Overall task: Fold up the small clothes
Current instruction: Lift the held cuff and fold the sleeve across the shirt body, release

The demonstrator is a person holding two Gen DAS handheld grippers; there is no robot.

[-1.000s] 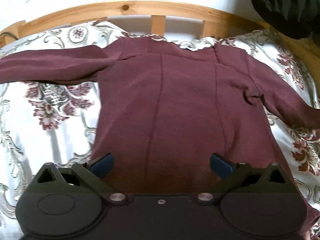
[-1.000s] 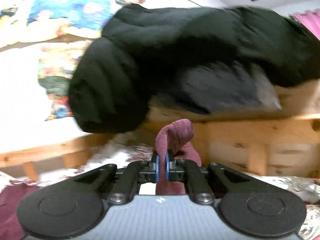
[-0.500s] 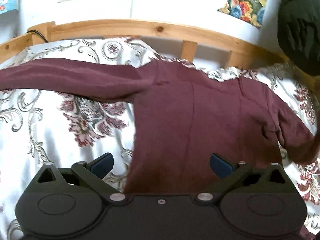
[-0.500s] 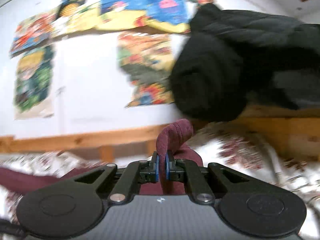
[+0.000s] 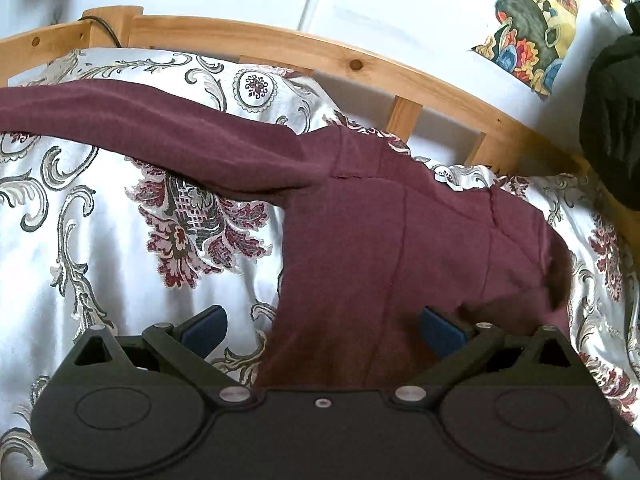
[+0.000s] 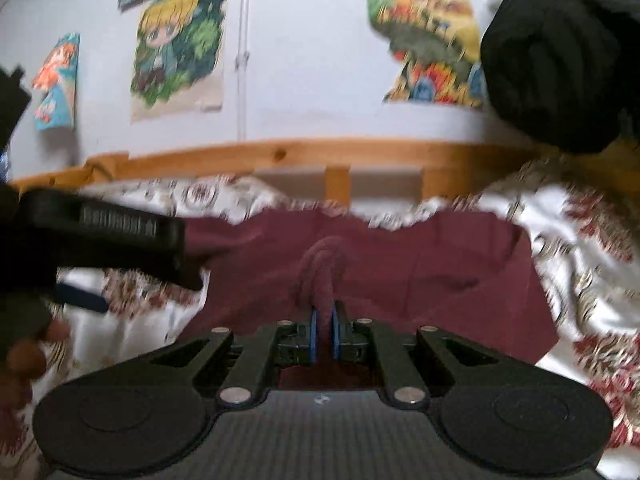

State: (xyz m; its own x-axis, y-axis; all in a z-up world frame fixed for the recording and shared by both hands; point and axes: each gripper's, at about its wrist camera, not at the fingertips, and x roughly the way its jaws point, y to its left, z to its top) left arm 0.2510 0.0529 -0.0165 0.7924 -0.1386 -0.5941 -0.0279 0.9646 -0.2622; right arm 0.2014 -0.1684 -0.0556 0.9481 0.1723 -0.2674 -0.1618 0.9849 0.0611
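Item: maroon long-sleeved top (image 5: 384, 256), laid flat on a floral bedspread (image 5: 100, 264). Long axis runs from the hem at 6 o'clock in the left wrist view to the neckline near 12 o'clock, which points at the wooden bed rail (image 5: 280, 46). One sleeve (image 5: 152, 128) lies stretched out toward 9 o'clock, roughly across the body's axis. The other sleeve's cuff (image 6: 325, 276) is folded in over the body's middle.

Left gripper (image 5: 322, 328): jaws spread wide, nothing between the pads; one blue pad over the bedspread, the other over the top's lower part.

Right gripper (image 6: 324, 334): jaws nearly together, pinching the cuff, which stands up in a loop above the pads.

Surroundings: posters (image 6: 180, 44) on a white wall at 12 o'clock; dark bundled cloth (image 6: 560, 52) at 2 o'clock. Right view is blurred.
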